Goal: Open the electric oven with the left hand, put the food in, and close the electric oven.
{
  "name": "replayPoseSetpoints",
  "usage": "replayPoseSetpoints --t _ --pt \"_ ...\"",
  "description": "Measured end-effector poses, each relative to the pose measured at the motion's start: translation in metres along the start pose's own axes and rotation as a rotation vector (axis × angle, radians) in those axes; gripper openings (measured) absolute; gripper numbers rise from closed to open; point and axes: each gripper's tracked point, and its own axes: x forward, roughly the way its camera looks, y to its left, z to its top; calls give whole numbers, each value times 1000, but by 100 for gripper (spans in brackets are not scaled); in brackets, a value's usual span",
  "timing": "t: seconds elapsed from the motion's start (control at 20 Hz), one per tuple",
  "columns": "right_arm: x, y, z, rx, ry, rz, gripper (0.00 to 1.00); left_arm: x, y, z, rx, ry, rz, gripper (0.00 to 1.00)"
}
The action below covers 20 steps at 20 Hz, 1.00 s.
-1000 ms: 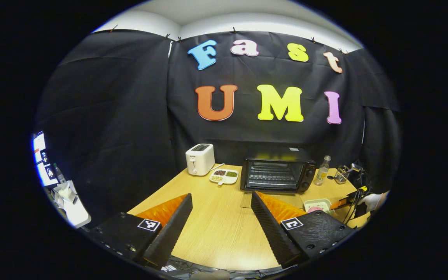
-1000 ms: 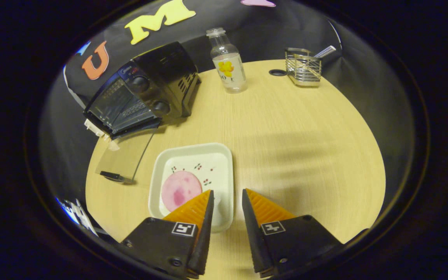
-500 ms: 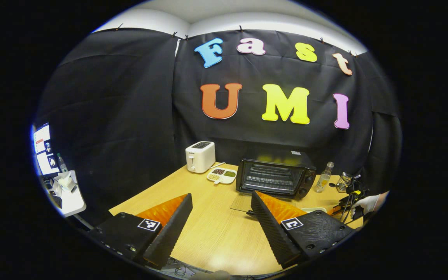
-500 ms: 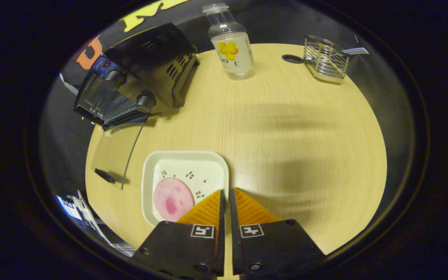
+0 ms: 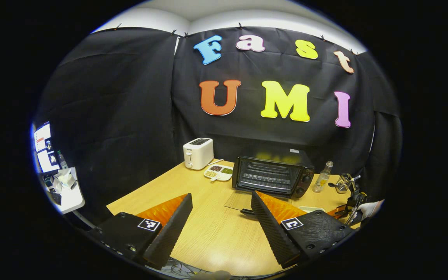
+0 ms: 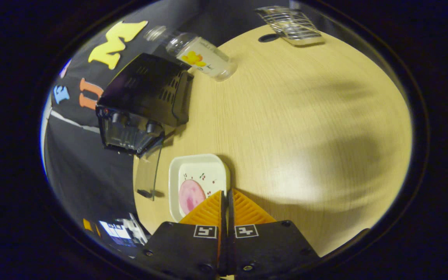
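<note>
The black electric oven stands at the back of the table with its glass door lying open and flat. My left gripper hovers open over the near table, well short of the oven, nothing between its fingers. In the right gripper view the oven is at the upper left and its door lies beside a white square plate carrying a pink round slice of food. My right gripper is shut on the plate's right rim.
A white toaster and a divided snack dish sit left of the oven. A clear bottle and a wire rack stand behind it to the right. A side table with screens lies beyond the table's left edge.
The right gripper's fingers closed from apart onto the plate's rim, and its view tilted clockwise. The left gripper drew back a little from the oven, staying open.
</note>
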Motion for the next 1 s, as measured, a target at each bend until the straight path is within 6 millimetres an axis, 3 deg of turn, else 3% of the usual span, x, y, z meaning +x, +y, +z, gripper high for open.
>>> replayPoseSetpoints --t 0.4,0.7,0.8,1.0 --pt "-35 27 4 187 -211 117 4 18 -17 11 45 -3 -119 97" --pt "-54 72 -19 297 -341 122 4 29 -18 12 67 3 -264 97" --pt "-53 95 -30 333 -387 135 4 30 -11 15 78 2 -299 97" --pt "-29 130 -57 390 -440 112 4 28 16 17 115 1 -340 97"
